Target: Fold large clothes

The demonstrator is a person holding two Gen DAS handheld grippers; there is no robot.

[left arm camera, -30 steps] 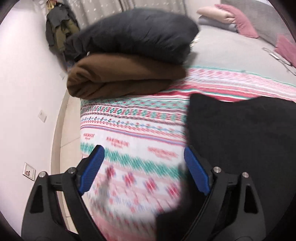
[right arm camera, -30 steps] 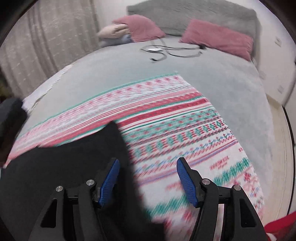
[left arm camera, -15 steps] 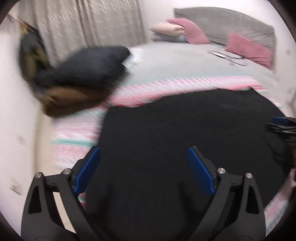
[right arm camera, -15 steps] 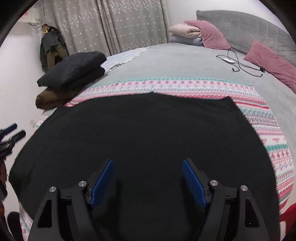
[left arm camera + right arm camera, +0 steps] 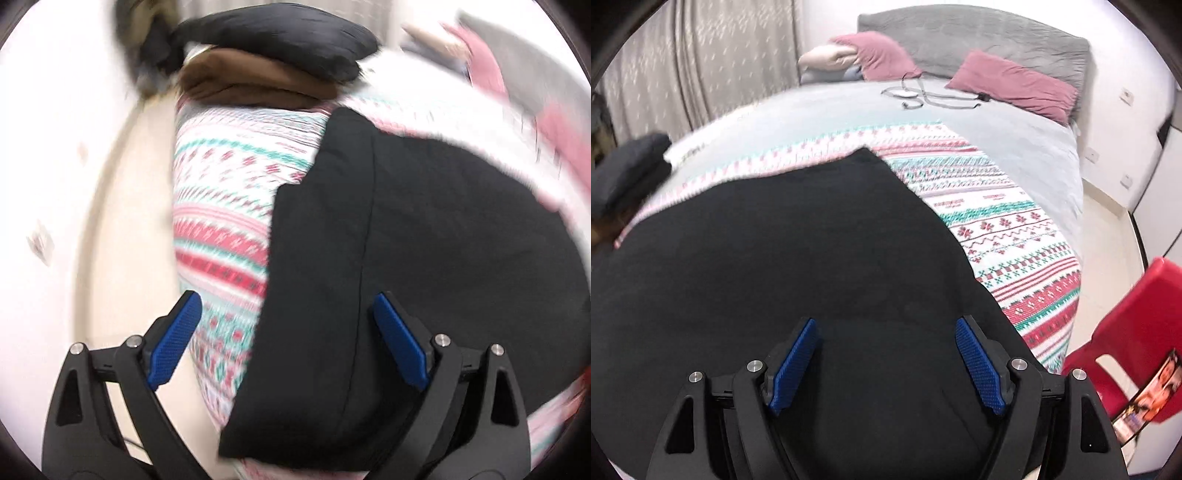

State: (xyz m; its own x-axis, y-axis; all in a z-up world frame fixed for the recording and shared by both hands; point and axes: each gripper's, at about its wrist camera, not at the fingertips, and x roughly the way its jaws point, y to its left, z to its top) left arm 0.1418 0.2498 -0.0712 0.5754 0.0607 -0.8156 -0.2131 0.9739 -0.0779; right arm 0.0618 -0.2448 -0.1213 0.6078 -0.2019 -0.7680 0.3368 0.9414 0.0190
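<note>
A large black garment (image 5: 424, 251) (image 5: 783, 251) lies spread on a patterned red, green and white blanket (image 5: 221, 206) (image 5: 1015, 236) on the bed. My left gripper (image 5: 288, 339) hovers open over the garment's left edge, its blue pads wide apart, nothing between them. A fold line runs down the cloth in the left wrist view. My right gripper (image 5: 886, 362) stands open above the garment's near right part, its pads clear of the cloth.
A folded dark garment (image 5: 280, 40) (image 5: 628, 170) sits on a folded brown one (image 5: 251, 85) at the bed's far left corner. Pink pillows (image 5: 1012, 83) and a cable (image 5: 923, 96) lie by the grey headboard. A red plastic chair (image 5: 1134, 332) stands right of the bed.
Both views swung inward over the black garment, then back out: the left gripper is at the garment's left edge, the right one toward its right side. Both stay open.
</note>
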